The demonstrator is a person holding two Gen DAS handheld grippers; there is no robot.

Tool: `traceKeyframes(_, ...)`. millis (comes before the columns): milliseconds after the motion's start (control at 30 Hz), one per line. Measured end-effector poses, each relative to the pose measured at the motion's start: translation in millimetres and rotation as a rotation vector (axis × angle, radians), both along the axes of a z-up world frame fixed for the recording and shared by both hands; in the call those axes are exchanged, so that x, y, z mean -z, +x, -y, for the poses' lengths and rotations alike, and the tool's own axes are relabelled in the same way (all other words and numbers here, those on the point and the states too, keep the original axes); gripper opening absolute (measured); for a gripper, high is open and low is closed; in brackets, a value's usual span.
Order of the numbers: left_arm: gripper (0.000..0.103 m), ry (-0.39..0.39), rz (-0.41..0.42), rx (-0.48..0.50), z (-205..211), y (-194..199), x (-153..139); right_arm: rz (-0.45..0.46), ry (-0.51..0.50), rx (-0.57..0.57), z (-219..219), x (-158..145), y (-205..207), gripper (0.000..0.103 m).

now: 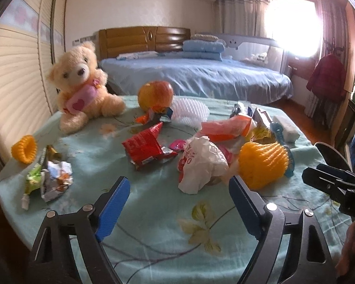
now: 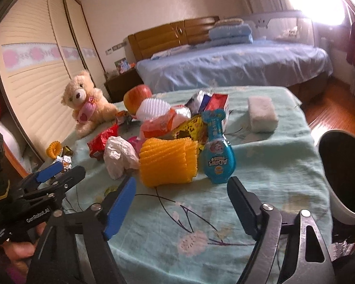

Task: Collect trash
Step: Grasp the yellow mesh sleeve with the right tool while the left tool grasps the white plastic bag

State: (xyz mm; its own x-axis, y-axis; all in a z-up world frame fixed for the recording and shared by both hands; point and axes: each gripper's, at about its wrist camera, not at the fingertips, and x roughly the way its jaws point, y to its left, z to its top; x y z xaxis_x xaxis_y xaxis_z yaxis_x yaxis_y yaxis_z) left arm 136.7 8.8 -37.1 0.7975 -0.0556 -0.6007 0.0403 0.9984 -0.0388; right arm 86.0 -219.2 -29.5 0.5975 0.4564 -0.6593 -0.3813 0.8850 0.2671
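Trash lies on a table with a light green cloth (image 1: 153,224): a red snack wrapper (image 1: 145,145), a crumpled white plastic bag (image 1: 201,163), a yellow foam fruit net (image 1: 264,164), an orange packet (image 1: 224,127) and crumpled silver wrappers (image 1: 56,179). My left gripper (image 1: 178,184) is open and empty, just short of the white bag. My right gripper (image 2: 181,184) is open and empty, just in front of the yellow net (image 2: 168,161) and a blue bottle-shaped package (image 2: 217,158). The white bag (image 2: 119,157) lies left of the net.
A teddy bear (image 1: 82,90) and an apple (image 1: 155,94) sit at the table's far left. A white foam net (image 1: 189,111), a small yellow net (image 1: 24,149) and a sponge (image 2: 261,113) also lie there. A dark-lined white bin (image 2: 345,175) stands at the right edge. A bed is behind.
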Motion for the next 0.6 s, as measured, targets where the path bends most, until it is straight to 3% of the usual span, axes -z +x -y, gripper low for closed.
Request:
traceKeyframes(433, 0.068, -0.025, -0.1, 0.033, 2, 60, 24, -0.098, 0.0, -0.056, -18, 20, 39, 0.073)
traceKeyframes(500, 0.059, -0.032, -0.112, 0.039, 3, 65, 27, -0.111, 0.004, -0.062, -19, 23, 42, 0.065)
traceKeyframes(567, 0.038, -0.053, -0.133, 0.057, 4, 70, 31, -0.124, 0.006, -0.072, -20, 25, 45, 0.058)
traceKeyframes(600, 0.031, -0.06, -0.141, 0.066, 5, 72, 33, -0.121, 0.0, -0.073, -21, 26, 45, 0.047)
